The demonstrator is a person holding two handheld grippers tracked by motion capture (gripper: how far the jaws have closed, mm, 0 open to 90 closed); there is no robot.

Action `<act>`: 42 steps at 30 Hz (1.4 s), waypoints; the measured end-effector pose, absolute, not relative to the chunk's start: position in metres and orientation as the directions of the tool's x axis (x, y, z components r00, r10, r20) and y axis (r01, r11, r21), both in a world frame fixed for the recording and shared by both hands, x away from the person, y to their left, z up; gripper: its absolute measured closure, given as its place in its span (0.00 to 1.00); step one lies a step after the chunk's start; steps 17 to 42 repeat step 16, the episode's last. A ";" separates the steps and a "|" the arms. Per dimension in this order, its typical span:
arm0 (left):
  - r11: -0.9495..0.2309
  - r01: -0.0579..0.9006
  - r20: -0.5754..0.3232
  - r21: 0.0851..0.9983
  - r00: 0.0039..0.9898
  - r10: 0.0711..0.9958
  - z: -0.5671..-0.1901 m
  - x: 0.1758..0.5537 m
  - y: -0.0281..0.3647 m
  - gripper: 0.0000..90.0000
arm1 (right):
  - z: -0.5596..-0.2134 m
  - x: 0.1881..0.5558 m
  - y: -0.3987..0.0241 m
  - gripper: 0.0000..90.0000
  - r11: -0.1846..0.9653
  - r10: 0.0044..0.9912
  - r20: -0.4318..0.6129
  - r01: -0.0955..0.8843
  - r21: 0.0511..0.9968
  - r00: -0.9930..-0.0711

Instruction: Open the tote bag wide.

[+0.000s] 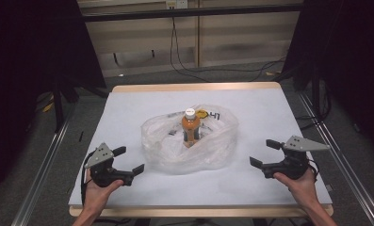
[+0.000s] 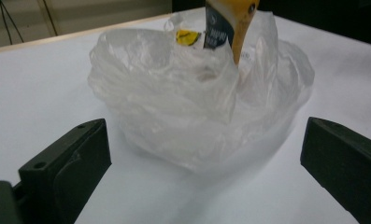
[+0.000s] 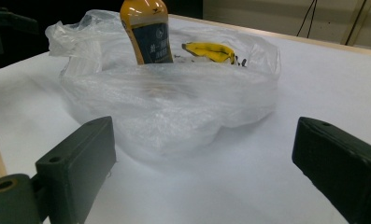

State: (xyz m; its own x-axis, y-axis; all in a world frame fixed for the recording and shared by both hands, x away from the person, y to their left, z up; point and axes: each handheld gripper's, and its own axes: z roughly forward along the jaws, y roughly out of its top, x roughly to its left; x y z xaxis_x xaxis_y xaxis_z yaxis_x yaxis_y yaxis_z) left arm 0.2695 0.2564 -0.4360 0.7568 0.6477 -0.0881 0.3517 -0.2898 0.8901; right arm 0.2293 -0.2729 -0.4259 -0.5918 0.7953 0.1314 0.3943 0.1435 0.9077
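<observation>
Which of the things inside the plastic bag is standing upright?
The orange drink bottle with the white cap stands upright in the clear plastic bag. The yellow item beside it lies low against the bag's far wall.

Each bare-forearmed hand carried a black two-jaw gripper with a chunky, angular body. The left gripper (image 1: 126, 160) and the right gripper (image 1: 264, 152) each bore a flat grey three-cornered plate on top, dotted with small holes. The jaws were thick matte-black blocks with a small round hole near the base; a brass-coloured screw showed at the lower corner. A dark cable trailed from each.
</observation>
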 end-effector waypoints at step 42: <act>-0.318 0.355 -0.059 0.879 0.744 0.666 -0.452 0.259 0.275 0.02 | -0.441 0.203 -0.284 0.06 0.143 0.812 0.132 0.413 0.899 -0.568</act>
